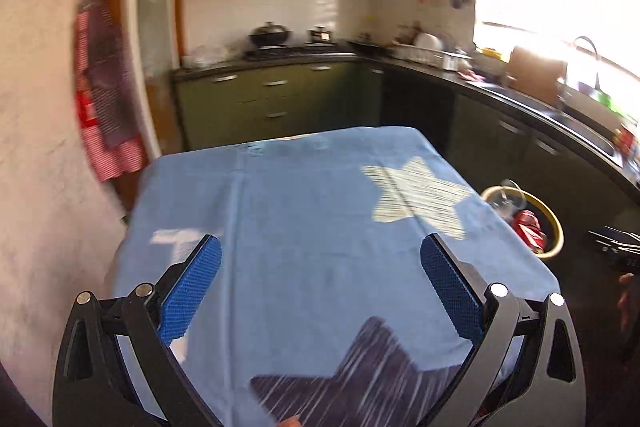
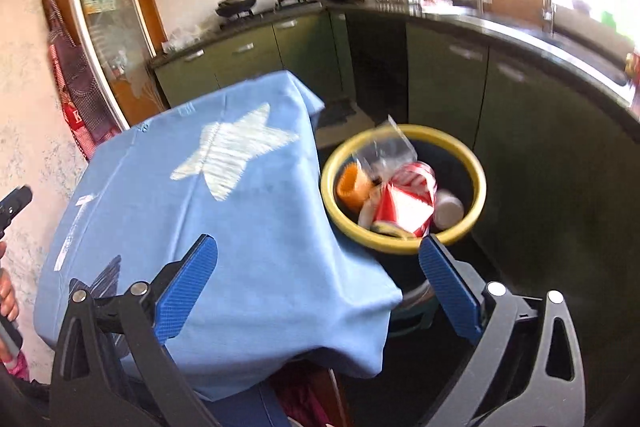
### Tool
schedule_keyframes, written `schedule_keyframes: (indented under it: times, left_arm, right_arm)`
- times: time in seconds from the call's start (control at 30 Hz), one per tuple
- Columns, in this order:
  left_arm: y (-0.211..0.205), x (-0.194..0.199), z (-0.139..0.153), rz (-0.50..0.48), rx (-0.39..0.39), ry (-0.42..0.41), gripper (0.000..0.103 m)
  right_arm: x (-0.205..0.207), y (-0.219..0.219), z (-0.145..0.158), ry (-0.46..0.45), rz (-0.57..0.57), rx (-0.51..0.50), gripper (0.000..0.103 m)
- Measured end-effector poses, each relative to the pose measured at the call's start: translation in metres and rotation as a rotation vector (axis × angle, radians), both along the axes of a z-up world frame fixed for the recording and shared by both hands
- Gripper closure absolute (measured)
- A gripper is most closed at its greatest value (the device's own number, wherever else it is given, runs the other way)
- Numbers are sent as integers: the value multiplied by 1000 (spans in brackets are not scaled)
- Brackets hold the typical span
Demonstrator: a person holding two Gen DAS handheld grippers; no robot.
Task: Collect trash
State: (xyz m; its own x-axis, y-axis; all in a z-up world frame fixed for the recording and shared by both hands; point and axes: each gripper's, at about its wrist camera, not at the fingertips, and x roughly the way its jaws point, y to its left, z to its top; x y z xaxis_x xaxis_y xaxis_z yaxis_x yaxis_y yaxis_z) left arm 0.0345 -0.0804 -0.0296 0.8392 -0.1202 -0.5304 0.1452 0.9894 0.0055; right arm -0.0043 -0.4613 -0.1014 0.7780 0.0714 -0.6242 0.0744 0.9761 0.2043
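A yellow-rimmed dark bin [image 2: 478,183] stands on the floor right of the table; it also shows in the left wrist view [image 1: 557,227]. In it lie a red-and-white carton [image 2: 404,203], an orange cup [image 2: 350,185], a clear plastic bag [image 2: 384,147] and a white cup [image 2: 450,213]. My left gripper [image 1: 320,259] is open and empty above the blue cloth [image 1: 304,211] on the table. My right gripper [image 2: 318,259] is open and empty, over the table's right edge beside the bin.
The blue cloth [image 2: 224,227] has a white star [image 2: 232,155] and a dark star [image 1: 360,379]. Green cabinets and a black counter [image 1: 520,99] curve around the back and right. A wall [image 1: 36,147] with a red checked apron [image 1: 104,99] is at the left.
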Motion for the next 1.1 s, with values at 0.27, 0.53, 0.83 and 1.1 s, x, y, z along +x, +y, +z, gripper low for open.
schedule_keyframes:
  times: [0.27, 0.53, 0.83, 1.1]
  left_arm:
    - [28, -42, 23, 35, -20, -80, 5]
    - [18, -62, 53, 17, -15, -157, 5]
    - [11, -67, 52, 11, -22, -137, 5]
    - [10, -64, 46, 8, -28, -121, 5]
  right_arm:
    - [-37, 30, 45, -119, -10, -119, 7]
    - [-52, 34, 61, -172, -46, -144, 7]
    - [-52, 33, 59, -168, -41, -145, 7]
    - [-49, 32, 56, -162, -36, -141, 7]
